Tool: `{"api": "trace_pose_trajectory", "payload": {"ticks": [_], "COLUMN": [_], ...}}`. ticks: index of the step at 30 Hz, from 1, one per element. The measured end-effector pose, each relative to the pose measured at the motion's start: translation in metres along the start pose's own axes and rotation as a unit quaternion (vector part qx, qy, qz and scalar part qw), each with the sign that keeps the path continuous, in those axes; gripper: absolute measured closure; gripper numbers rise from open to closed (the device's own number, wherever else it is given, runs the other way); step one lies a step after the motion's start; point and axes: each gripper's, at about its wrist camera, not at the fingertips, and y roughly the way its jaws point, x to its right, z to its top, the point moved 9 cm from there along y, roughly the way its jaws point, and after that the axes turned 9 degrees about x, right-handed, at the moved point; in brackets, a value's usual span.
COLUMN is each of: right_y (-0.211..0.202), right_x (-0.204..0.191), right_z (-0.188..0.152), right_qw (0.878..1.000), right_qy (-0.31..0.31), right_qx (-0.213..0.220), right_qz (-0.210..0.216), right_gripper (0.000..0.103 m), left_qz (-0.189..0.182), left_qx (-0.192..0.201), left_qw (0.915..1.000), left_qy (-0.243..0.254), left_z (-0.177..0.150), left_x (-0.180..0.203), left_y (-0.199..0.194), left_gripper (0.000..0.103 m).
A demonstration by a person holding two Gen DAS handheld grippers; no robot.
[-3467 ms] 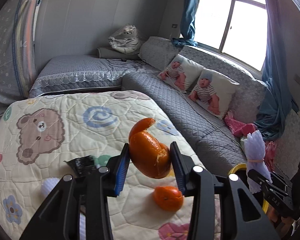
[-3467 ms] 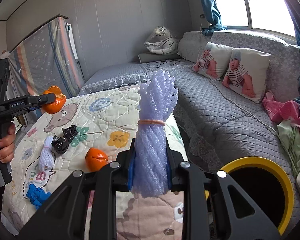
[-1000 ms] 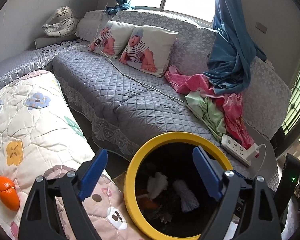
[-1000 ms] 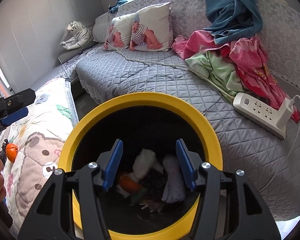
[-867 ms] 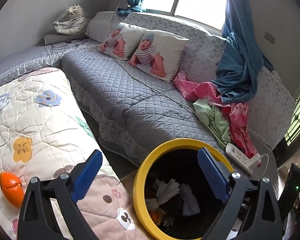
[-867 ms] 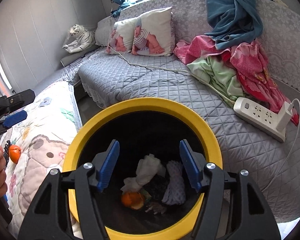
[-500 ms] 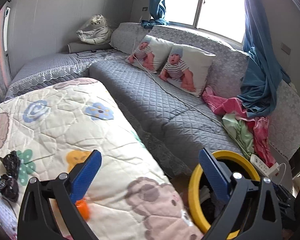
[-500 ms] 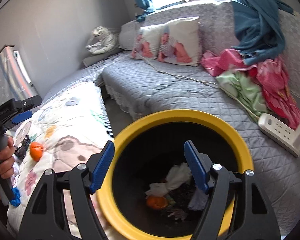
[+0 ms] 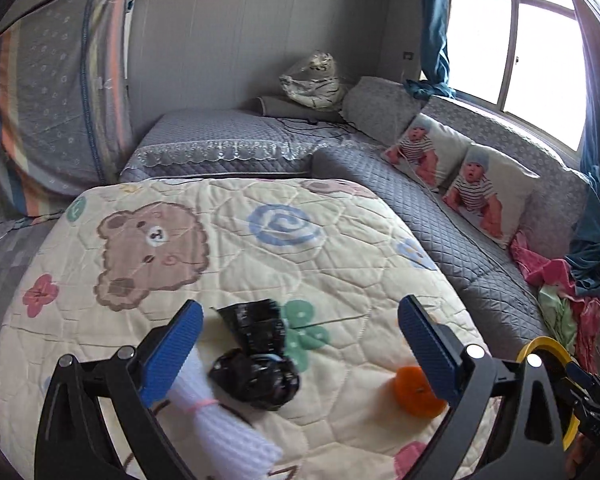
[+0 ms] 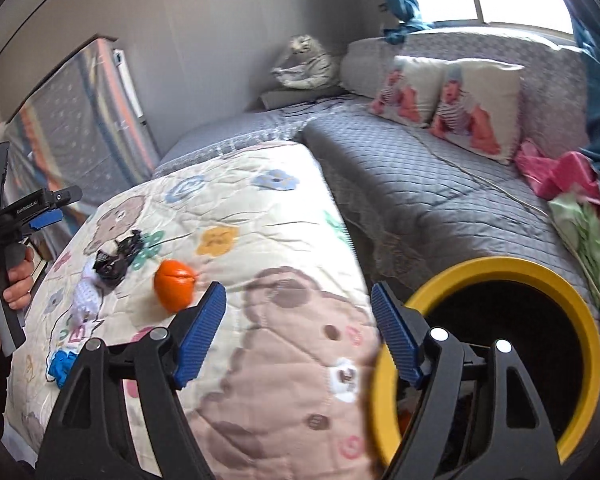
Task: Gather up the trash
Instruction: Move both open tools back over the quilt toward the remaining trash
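Both grippers, left gripper (image 9: 300, 336) and right gripper (image 10: 298, 330), tilt downward over the quilt (image 9: 228, 268), spread, gripping nothing.

Glossy crinkled black plastic bag (image 9: 256, 356), matt quilted cloth blanket (image 9: 228, 264), ribbed blue gripper pads (image 9: 172, 354)

A home living room: quilted grey sofa (image 9: 452, 236), baby-print cushions (image 9: 484, 196), curtained window (image 9: 512, 40).

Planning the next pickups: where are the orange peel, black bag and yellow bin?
orange peel (image 10: 174, 285), right wrist view, middle of peel
black bag (image 9: 256, 374), left wrist view, crumpled knot
yellow bin (image 10: 500, 266), right wrist view, far rim
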Motion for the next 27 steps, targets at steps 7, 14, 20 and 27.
{"api": "trace_pose_trajectory", "payload": {"ticks": [7, 14, 20, 27], "right_y": [0.031, 0.062, 0.079, 0.091], "right_x": [-0.066, -0.112, -0.124, -0.134], "right_z": [-0.005, -0.016, -0.027, -0.036], "right_qw": [0.997, 0.992, 0.989, 0.983], "right_qy": [-0.037, -0.067, -0.081, -0.100], "right_qx": [-0.026, -0.056, -0.077, -0.095], "right_qz": [0.057, 0.088, 0.102, 0.120], "right_gripper": [0.032, 0.032, 0.032, 0.030], "left_qz": [0.025, 0.020, 0.007, 0.005], "left_qx": [-0.018, -0.055, -0.085, -0.105], "left_qw": [0.9992, 0.9980, 0.9956, 0.9938], "left_qy": [-0.025, -0.026, -0.038, -0.036], "left_z": [-0.030, -0.074, -0.105, -0.119], "left_x": [-0.054, -0.070, -0.068, -0.062], "left_y": [-0.022, -0.027, -0.025, -0.017], "left_gripper": [0.009, 0.009, 0.009, 0.009]}}
